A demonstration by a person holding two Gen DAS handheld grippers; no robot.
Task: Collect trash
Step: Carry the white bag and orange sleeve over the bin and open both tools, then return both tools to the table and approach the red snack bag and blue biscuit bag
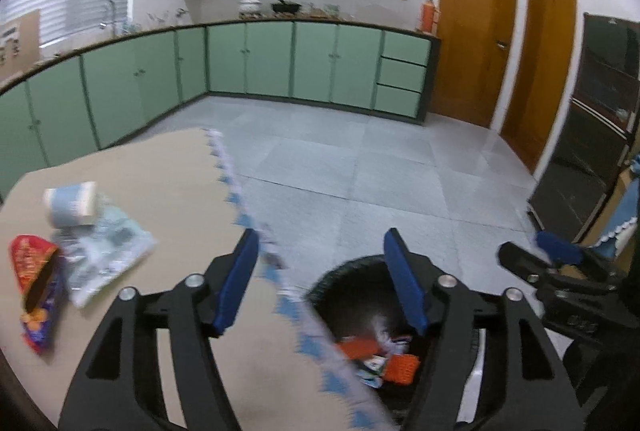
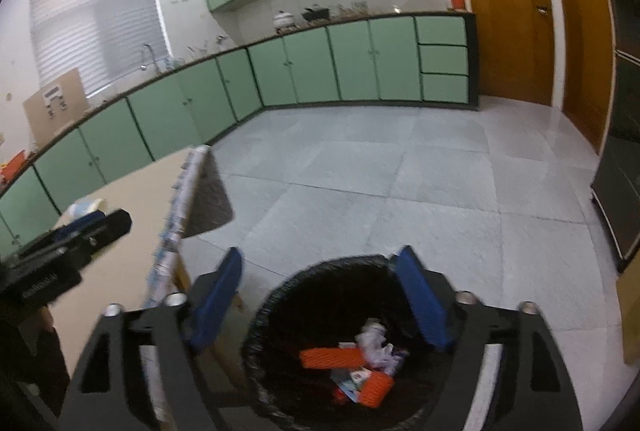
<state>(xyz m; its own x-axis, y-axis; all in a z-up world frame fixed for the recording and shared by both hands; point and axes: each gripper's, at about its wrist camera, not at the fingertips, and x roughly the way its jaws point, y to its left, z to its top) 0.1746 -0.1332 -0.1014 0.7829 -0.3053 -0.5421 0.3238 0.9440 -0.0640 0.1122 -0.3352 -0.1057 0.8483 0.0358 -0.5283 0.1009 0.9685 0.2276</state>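
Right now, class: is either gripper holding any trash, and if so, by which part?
Nothing is held. The left gripper and the right gripper are both open with nothing between their fingers; the right hangs over the black bin.

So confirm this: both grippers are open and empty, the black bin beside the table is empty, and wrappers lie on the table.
Wrong on the bin: the right wrist view shows the black bin holding orange wrappers and crumpled paper. The rest stands.
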